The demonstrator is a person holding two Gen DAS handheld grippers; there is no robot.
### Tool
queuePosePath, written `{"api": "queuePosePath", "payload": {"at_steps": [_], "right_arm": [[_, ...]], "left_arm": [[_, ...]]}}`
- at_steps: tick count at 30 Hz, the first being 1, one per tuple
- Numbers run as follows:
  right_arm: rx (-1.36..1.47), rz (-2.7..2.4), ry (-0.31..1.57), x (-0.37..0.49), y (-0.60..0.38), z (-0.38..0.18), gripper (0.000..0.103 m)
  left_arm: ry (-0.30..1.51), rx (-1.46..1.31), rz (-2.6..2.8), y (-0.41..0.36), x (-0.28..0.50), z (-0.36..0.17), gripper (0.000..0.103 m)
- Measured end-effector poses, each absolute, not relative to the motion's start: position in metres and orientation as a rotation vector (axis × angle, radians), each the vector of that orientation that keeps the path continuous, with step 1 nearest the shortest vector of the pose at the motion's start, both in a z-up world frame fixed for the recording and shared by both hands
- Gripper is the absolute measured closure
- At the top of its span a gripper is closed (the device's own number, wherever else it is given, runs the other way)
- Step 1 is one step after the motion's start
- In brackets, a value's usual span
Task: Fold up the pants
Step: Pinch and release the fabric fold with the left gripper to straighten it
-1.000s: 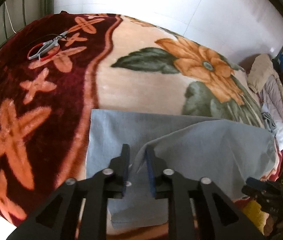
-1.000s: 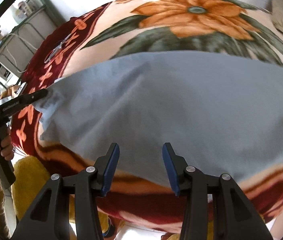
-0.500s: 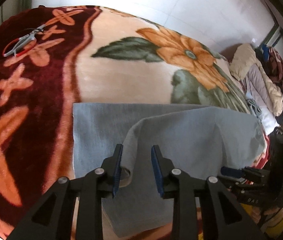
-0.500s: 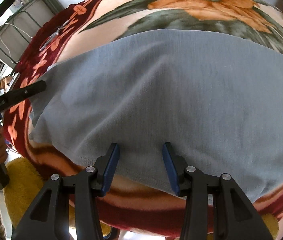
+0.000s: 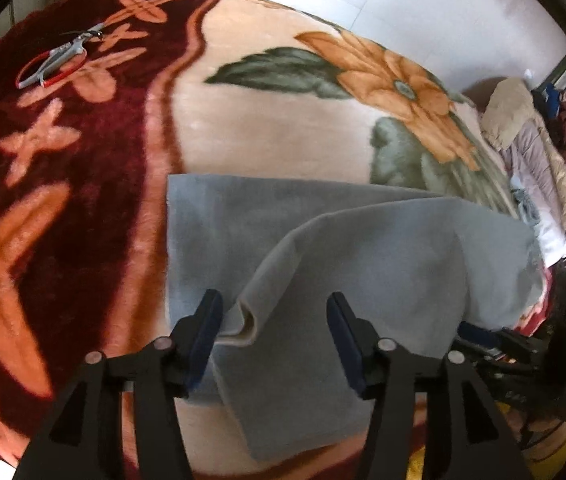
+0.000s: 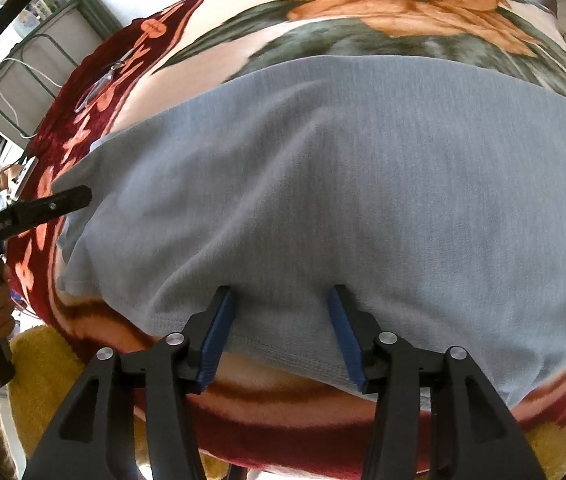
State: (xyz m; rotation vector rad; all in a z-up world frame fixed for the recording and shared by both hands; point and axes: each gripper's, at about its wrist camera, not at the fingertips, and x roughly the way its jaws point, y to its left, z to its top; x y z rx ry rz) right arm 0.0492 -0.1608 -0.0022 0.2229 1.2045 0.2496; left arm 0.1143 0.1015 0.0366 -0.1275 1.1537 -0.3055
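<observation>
Both claws wide, gripping nothing: left gripper [image 5: 275, 332] over folded pants [image 5: 363, 264] corner, right gripper [image 6: 279, 328] at near hem.

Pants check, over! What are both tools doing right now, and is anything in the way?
Both tools open: left tool, right tool. Grey pants folded over, flat on blanket. Scissors far off, nothing blocking.

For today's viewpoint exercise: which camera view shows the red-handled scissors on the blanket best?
The left wrist view: the red-handled grey scissors lie unobstructed on the dark red floral blanket, handles and blades distinct. The right wrist view shows only a small, blurred grey sliver there.
</observation>
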Motion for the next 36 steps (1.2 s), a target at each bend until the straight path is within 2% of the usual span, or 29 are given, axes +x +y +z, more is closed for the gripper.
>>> {"api": "queuePosePath", "payload": {"at_steps": [7, 8, 10, 11, 12, 15, 18, 22, 26, 34, 35, 36], "right_arm": [[0.210, 0.260, 1.197, 0.050, -0.157, -0.002, 0.044], [0.210, 0.262, 1.194, 0.049, -0.157, -0.002, 0.044], [0.214, 0.264, 1.192, 0.049, -0.158, -0.002, 0.044], [0.217, 0.264, 1.192, 0.049, -0.158, -0.003, 0.044], [0.221, 0.263, 1.191, 0.049, -0.158, -0.002, 0.044], [0.248, 0.259, 1.186, 0.047, -0.161, 0.002, 0.044], [0.319, 0.261, 1.139, 0.041, -0.171, 0.015, 0.058], [0.304, 0.272, 1.027, 0.032, -0.172, 0.045, 0.058], [0.288, 0.287, 1.044, 0.035, -0.165, 0.044, 0.058], [0.227, 0.304, 1.139, 0.037, -0.151, 0.012, 0.058], [0.216, 0.305, 1.141, 0.037, -0.150, 0.010, 0.058], [0.208, 0.305, 1.140, 0.038, -0.149, 0.009, 0.058]], "left_arm": [[1.140, -0.093, -0.318, 0.095, 0.120, 0.036, 0.046], [1.135, -0.087, -0.307, 0.094, 0.121, 0.036, 0.050], [1.117, -0.079, -0.291, 0.094, 0.121, 0.038, 0.066], [1.109, -0.079, -0.289, 0.094, 0.120, 0.040, 0.085], [1.099, -0.083, -0.300, 0.094, 0.118, 0.042, 0.093], [1.079, -0.067, -0.294, 0.093, 0.112, 0.051, 0.099], [1.052, -0.081, -0.283, 0.096, 0.108, 0.067, 0.100], [1.030, -0.142, -0.266, 0.104, 0.113, 0.095, 0.100], [1.023, -0.076, -0.246, 0.097, 0.132, 0.110, 0.100], [1.154, 0.061, -0.176, 0.089, 0.173, 0.058, 0.100], [1.175, 0.066, -0.163, 0.091, 0.173, 0.051, 0.099], [1.201, 0.068, -0.141, 0.095, 0.173, 0.042, 0.093]]}}
